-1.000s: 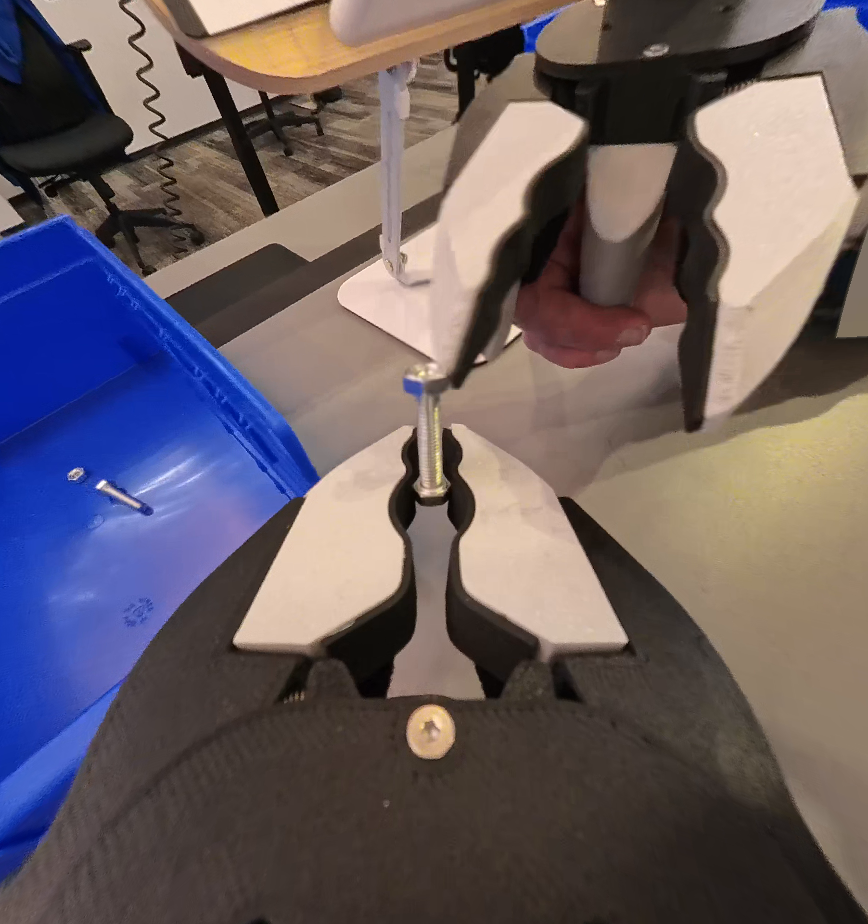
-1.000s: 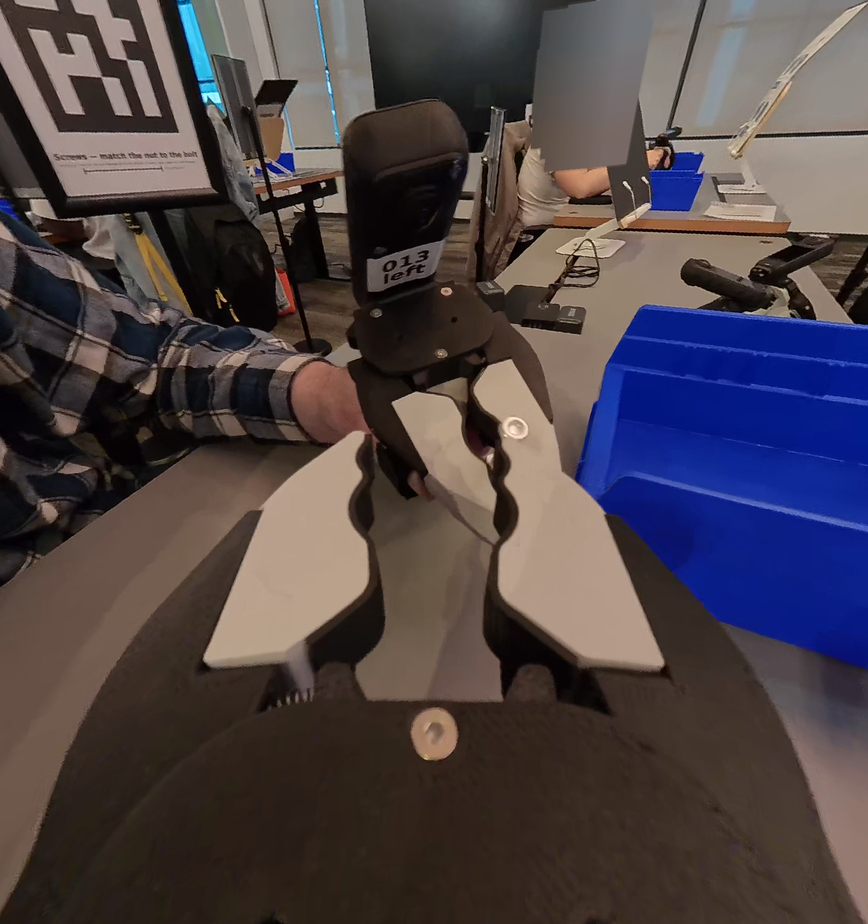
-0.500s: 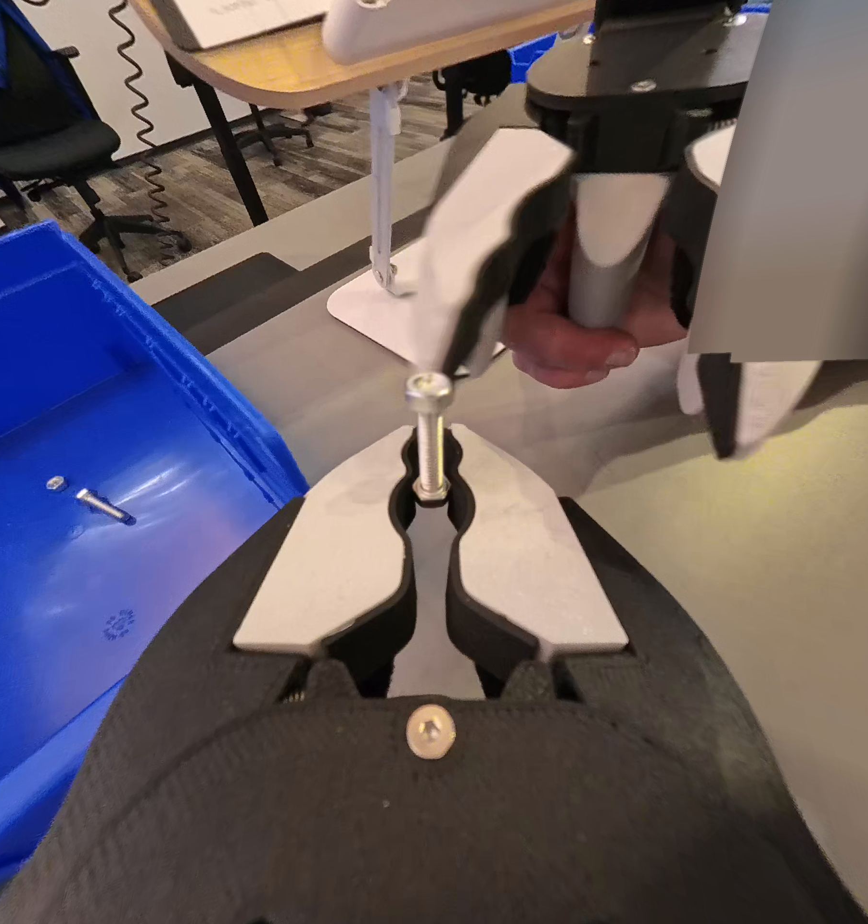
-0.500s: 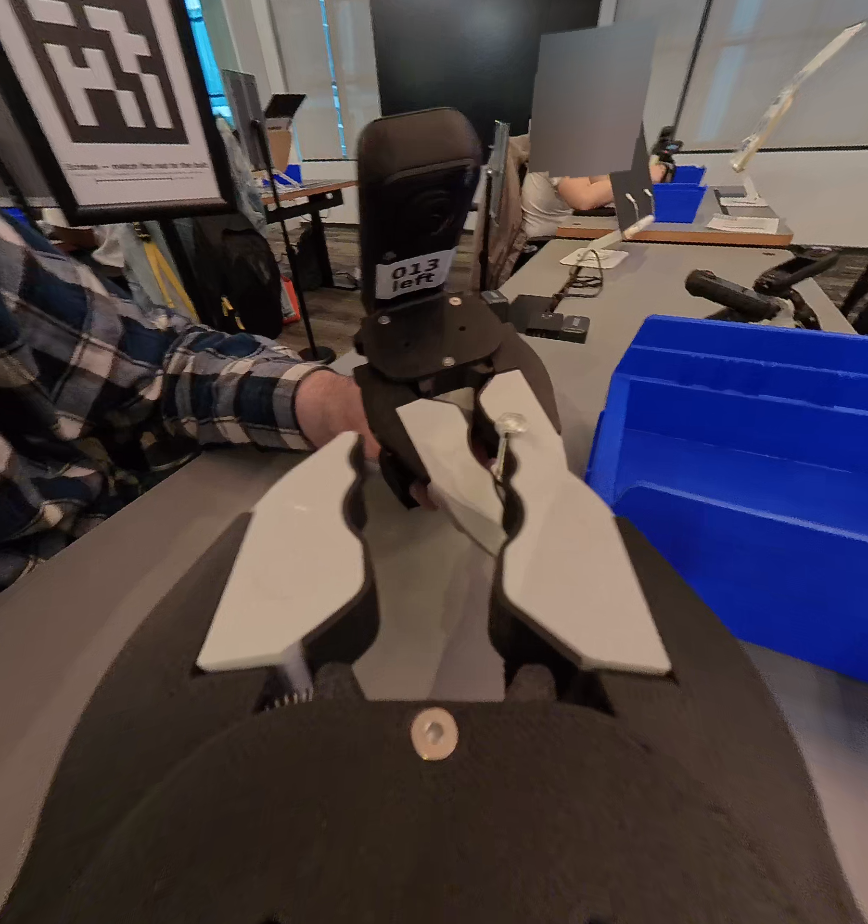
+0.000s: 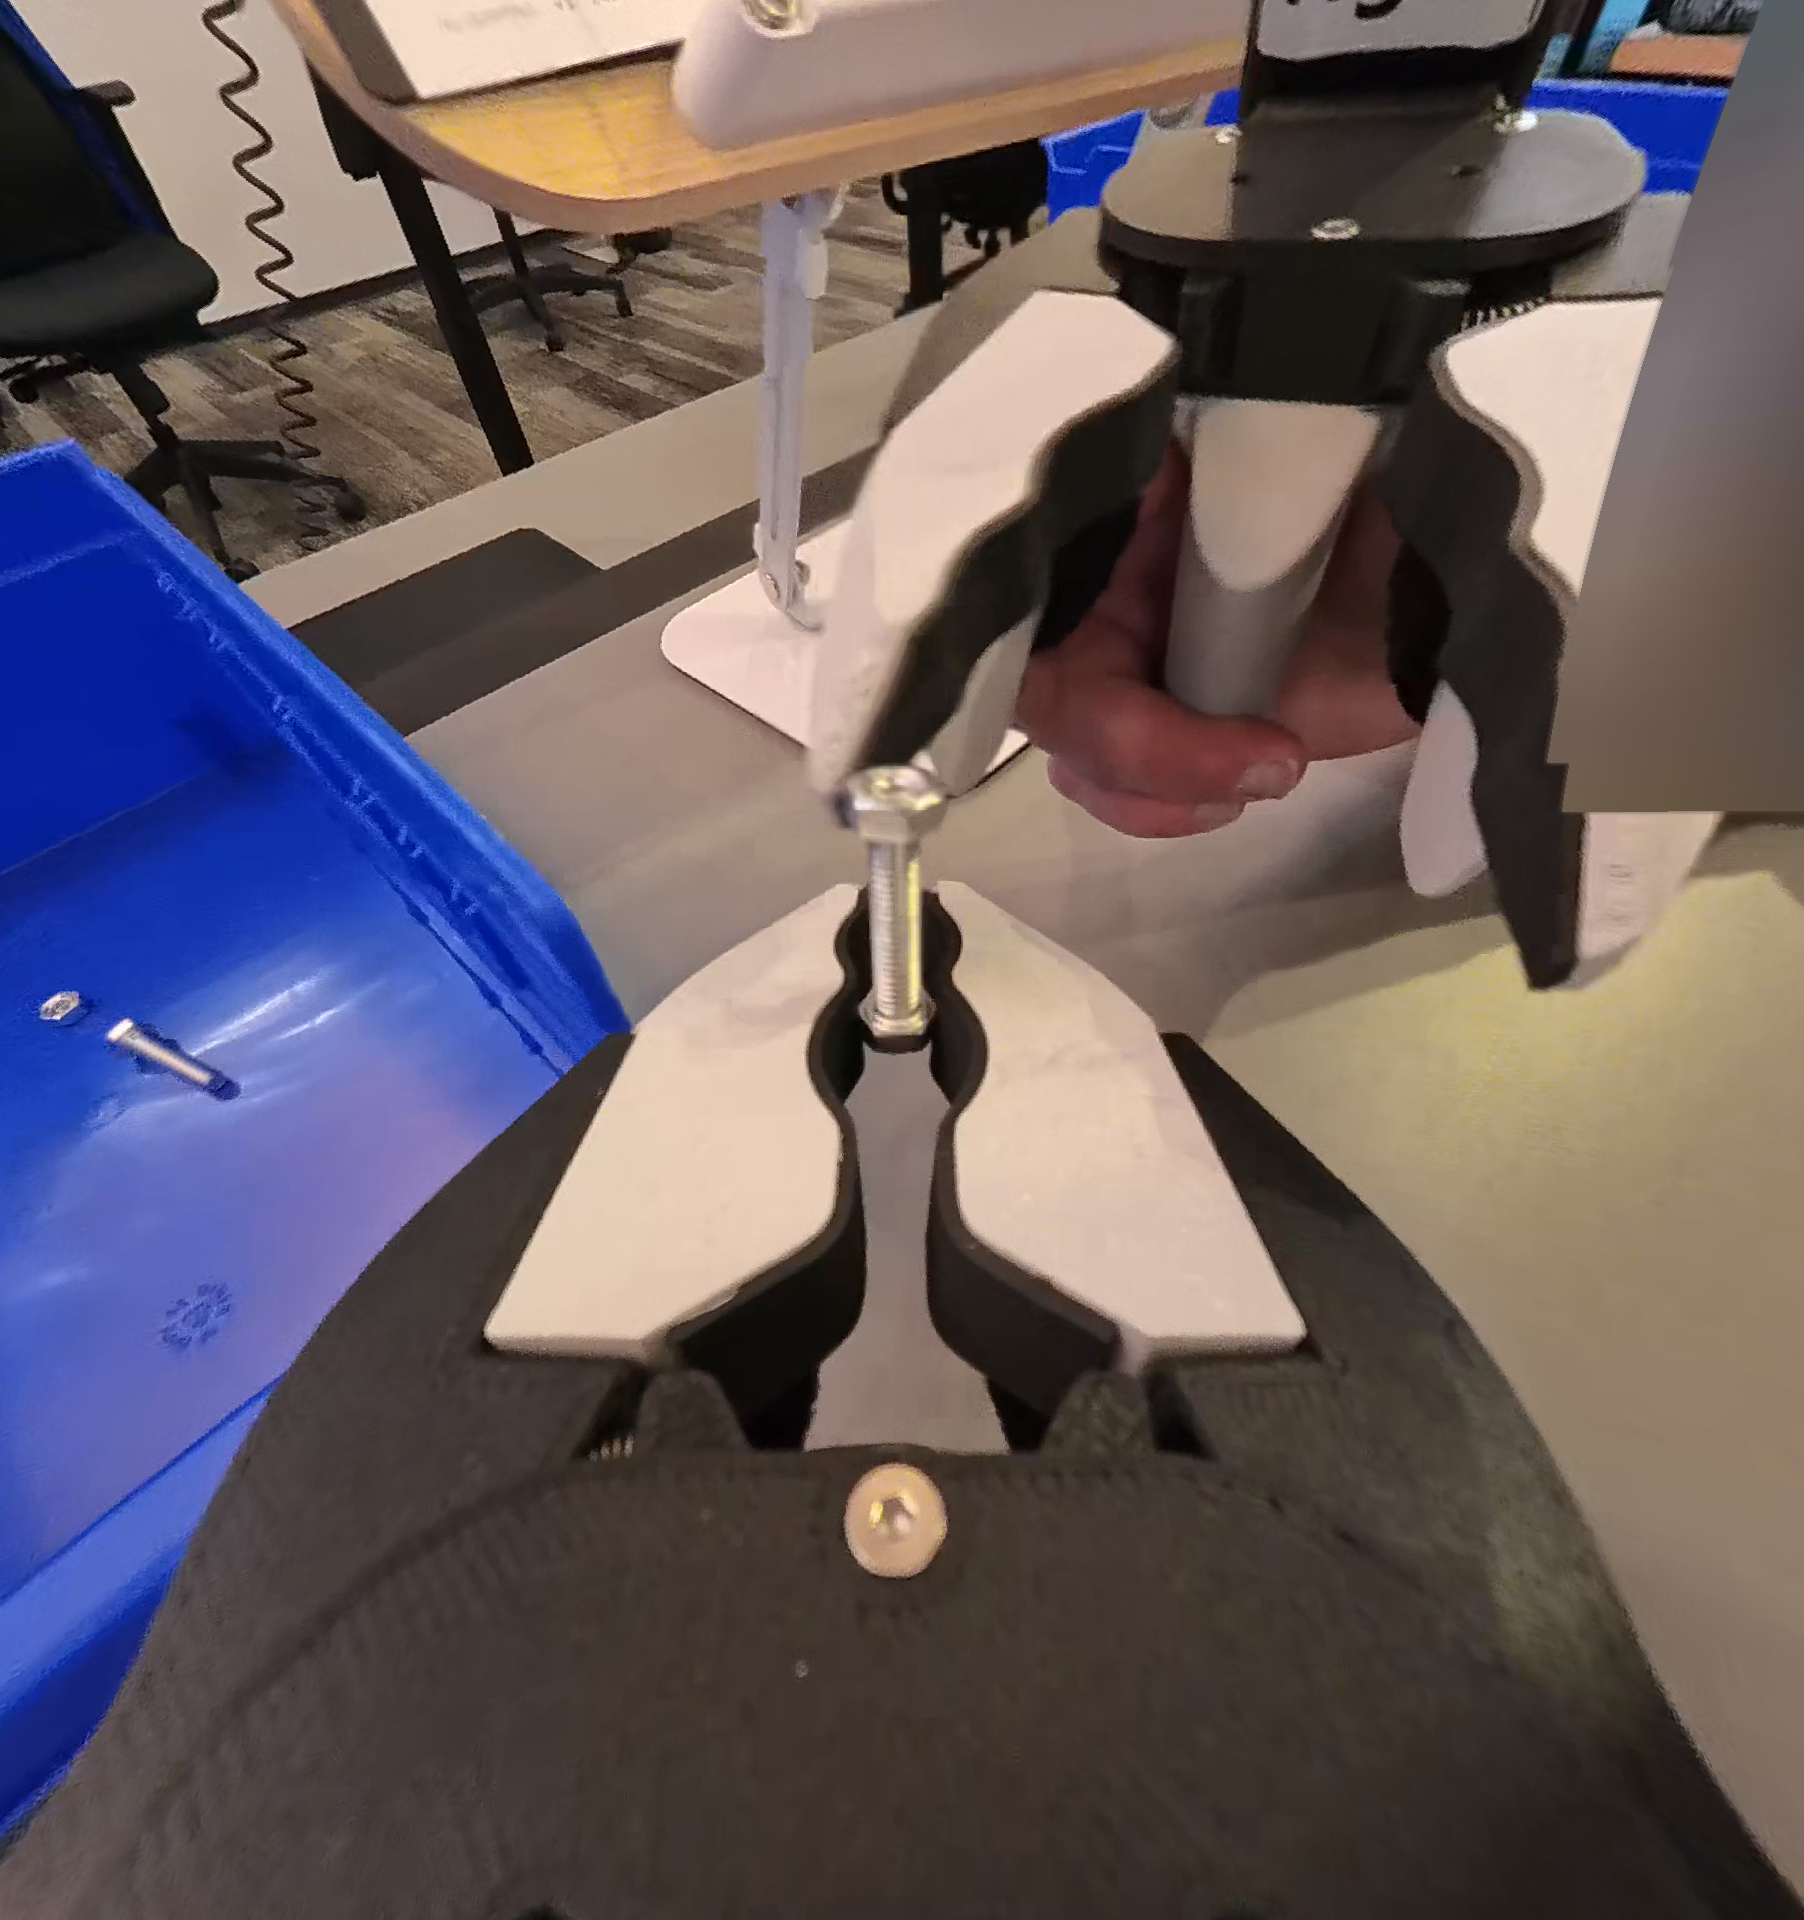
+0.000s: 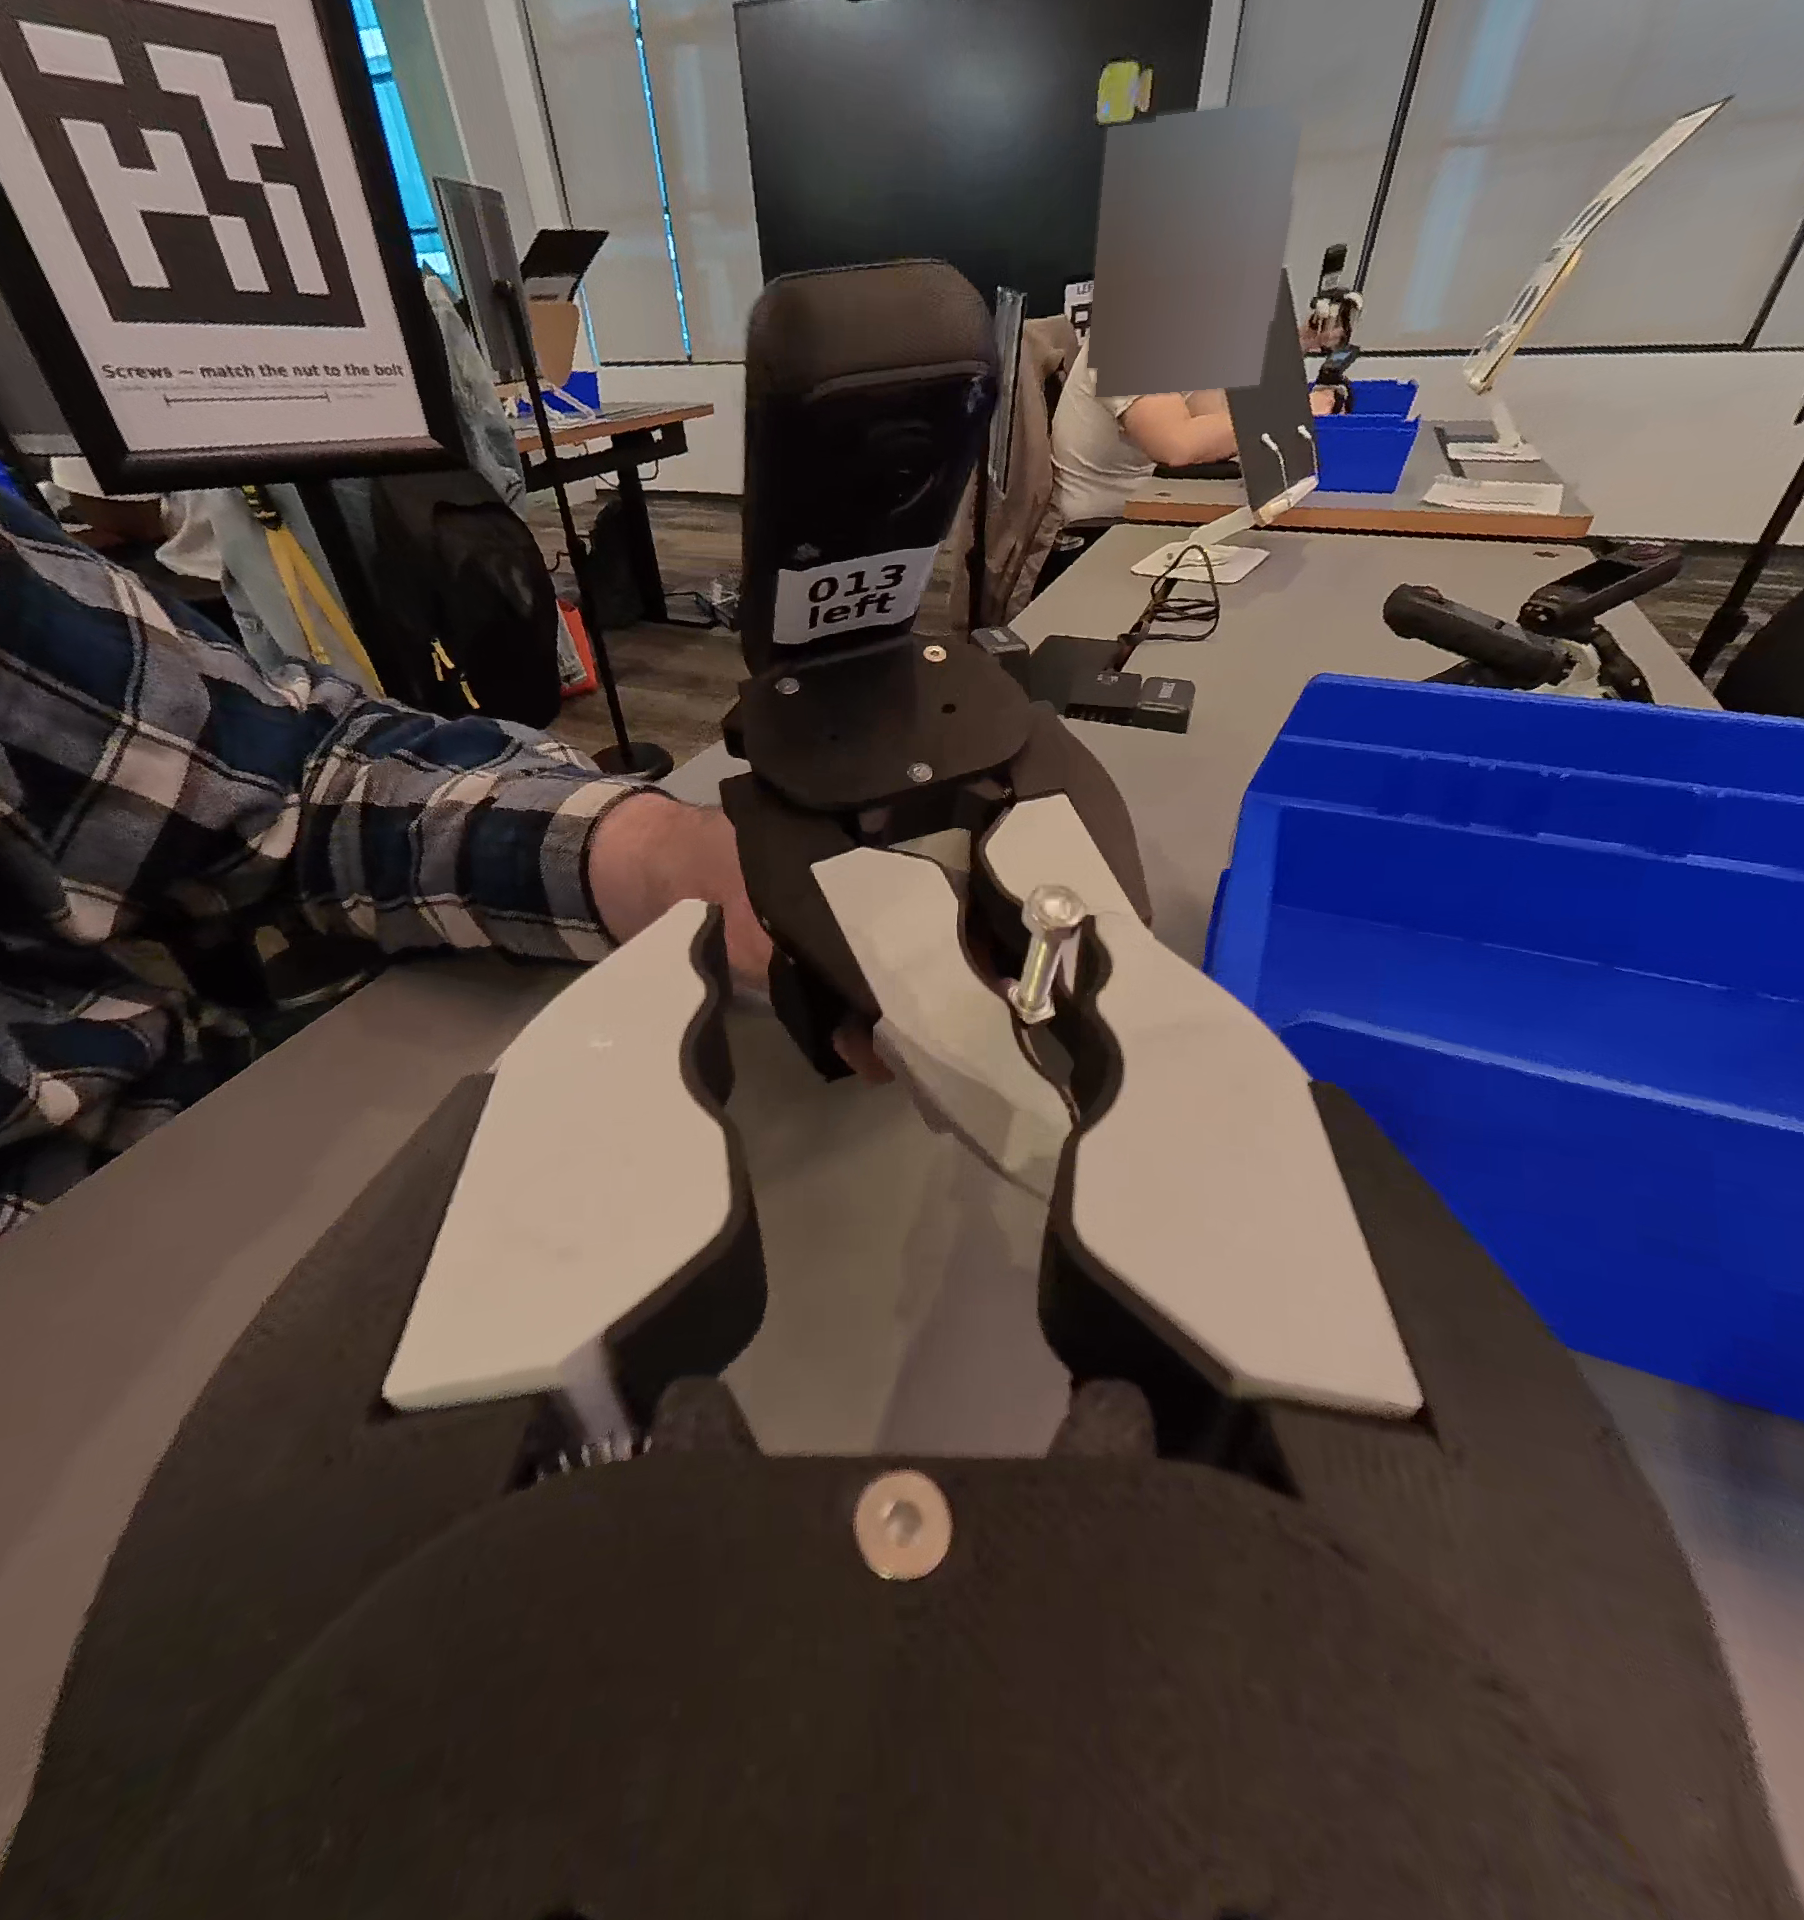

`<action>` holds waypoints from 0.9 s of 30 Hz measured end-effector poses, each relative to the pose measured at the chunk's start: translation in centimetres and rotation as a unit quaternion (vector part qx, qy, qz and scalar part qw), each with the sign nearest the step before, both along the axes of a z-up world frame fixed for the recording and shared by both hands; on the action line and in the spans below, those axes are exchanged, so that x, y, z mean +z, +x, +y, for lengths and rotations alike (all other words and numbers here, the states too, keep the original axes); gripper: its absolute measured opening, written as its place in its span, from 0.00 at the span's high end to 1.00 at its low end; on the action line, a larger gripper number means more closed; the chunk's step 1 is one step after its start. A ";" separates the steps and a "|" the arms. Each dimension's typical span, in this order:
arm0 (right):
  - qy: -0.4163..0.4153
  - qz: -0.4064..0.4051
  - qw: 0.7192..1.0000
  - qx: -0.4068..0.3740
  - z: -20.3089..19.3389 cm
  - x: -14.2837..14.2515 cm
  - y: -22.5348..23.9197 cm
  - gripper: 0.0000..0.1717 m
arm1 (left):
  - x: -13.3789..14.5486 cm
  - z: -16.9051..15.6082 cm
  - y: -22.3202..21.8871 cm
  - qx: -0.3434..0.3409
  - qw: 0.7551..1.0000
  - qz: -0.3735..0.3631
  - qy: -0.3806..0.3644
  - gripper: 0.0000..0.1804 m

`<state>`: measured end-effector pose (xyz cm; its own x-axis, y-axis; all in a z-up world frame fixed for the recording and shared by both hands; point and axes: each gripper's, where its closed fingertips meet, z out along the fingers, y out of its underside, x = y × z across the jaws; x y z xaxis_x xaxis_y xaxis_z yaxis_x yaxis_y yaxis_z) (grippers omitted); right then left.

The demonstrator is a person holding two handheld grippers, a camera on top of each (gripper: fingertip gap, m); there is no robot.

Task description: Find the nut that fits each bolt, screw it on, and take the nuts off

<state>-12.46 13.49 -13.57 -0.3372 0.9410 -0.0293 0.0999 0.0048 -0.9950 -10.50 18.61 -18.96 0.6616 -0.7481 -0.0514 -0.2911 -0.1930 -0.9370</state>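
1. The left gripper [image 5: 896,971] clamps a bolt [image 5: 896,935] by its lower end, the long axis pointing away along the fingers.
2. A nut [image 5: 890,808] caps the far tip (threaded on, it appears).
3. Beyond, the right gripper [image 5: 1178,862] gapes wide, one fingertip [image 5: 856,727] just beside the nut.
4. A blue bin [image 5: 389,810] flanks the scene.

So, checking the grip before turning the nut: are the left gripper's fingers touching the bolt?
Touching. The left wrist view shows both fingers closed against the bolt, clamping its lower end.
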 end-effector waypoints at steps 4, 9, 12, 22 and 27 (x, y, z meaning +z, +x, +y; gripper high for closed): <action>0.004 0.026 0.999 0.019 -0.3 0.8 0.8 0.79 | 0.4 0.1 -0.4 0.003 1.000 -0.021 -0.005 0.96; -0.013 0.035 0.999 -0.022 1.0 1.3 0.1 0.58 | 0.3 0.0 0.1 -0.005 1.000 -0.019 -0.006 0.96; -0.010 0.024 1.000 -0.011 0.3 0.7 -0.4 0.57 | 0.4 -0.1 0.3 -0.006 1.000 -0.021 -0.003 0.96; -0.003 0.057 0.998 0.002 0.1 1.9 0.5 0.70 | 1.0 0.3 -0.5 0.007 0.999 -0.049 -0.010 0.96; -0.016 0.028 0.999 -0.021 0.8 0.8 -1.1 0.56 | 0.8 -0.1 0.3 -0.008 0.999 -0.036 -0.005 0.96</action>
